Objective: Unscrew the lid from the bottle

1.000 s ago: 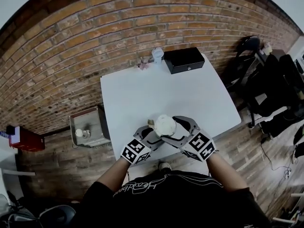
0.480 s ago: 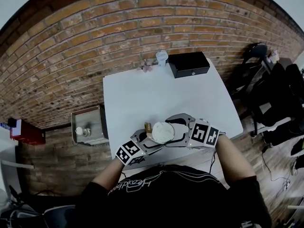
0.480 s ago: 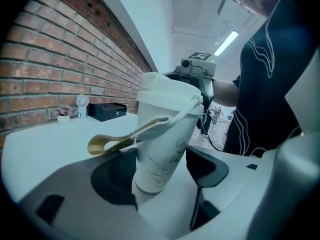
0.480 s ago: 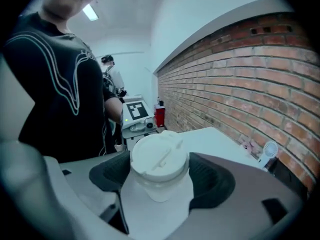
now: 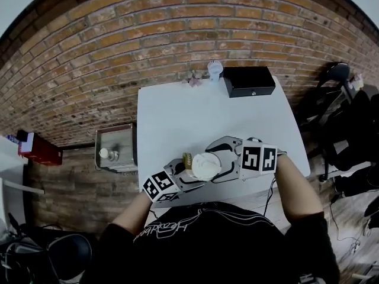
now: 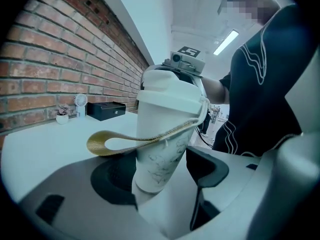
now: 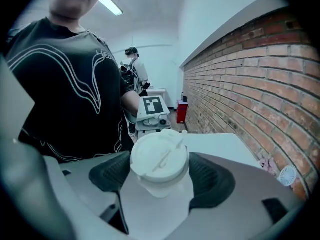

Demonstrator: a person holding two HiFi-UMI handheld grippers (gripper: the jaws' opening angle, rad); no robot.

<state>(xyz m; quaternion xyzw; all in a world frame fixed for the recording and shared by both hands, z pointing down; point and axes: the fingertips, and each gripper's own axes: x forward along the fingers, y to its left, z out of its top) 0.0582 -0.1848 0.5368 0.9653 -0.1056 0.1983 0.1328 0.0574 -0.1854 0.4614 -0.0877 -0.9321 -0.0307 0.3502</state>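
A white bottle (image 6: 159, 156) with a white lid (image 5: 206, 165) is held up over the near edge of the white table (image 5: 195, 117). A gold strap loop (image 6: 107, 144) hangs from the lid's rim toward the wall. My left gripper (image 5: 190, 173) comes in from the lower left and is shut on the bottle's lower body, with its pads (image 6: 117, 176) against the sides. My right gripper (image 5: 218, 160) reaches in from the right and is shut on the lid (image 7: 160, 159), one pad on each side of the rim. In the left gripper view, the right gripper shows behind the bottle.
A black box (image 5: 249, 80), a small white fan (image 5: 214, 68) and a tiny pink plant (image 5: 193, 80) stand at the table's far edge by the brick wall. A grey bin (image 5: 115, 149) sits on the floor at the left. Dark chairs (image 5: 337, 76) are at the right.
The right gripper has swung round the lid: its marker cube went from the bottle's lower right up to its right side. The left gripper kept its hold on the bottle.
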